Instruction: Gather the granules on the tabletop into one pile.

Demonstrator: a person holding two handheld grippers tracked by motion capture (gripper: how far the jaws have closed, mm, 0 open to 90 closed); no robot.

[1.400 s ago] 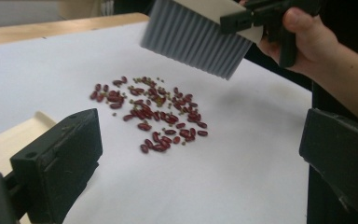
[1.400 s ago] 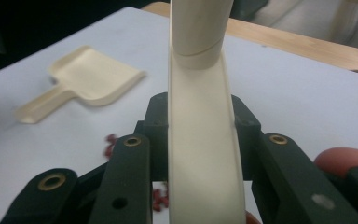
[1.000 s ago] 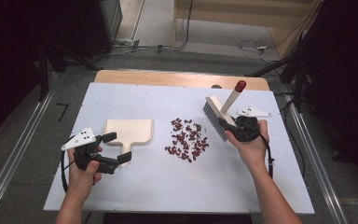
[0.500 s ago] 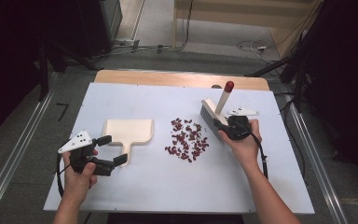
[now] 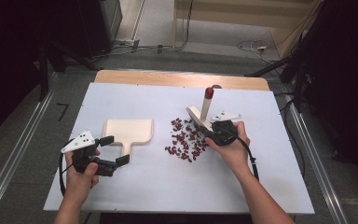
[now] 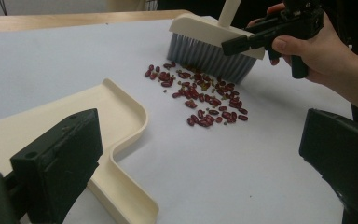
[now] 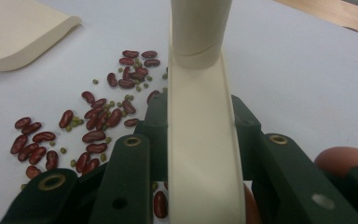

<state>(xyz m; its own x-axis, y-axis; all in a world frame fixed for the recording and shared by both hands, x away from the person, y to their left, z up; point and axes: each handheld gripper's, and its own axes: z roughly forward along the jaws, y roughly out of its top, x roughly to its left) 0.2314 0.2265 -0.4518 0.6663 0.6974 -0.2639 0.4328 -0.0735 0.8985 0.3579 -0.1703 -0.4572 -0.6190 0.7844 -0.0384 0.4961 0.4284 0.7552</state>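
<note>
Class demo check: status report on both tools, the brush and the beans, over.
Right tool shut on brush, bristles at edge of beans. Left tool open, astride dustpan handle. Nothing between beans and pan.

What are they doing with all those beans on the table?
A person is sweeping them up. The right tool is shut on a small cream brush, whose bristles sit at the far edge of the pile of red beans, with little green ones mixed in. The left tool is open, its jaws on either side of the handle of a cream dustpan lying flat beside the pile. No beans are in the dustpan yet.
</note>
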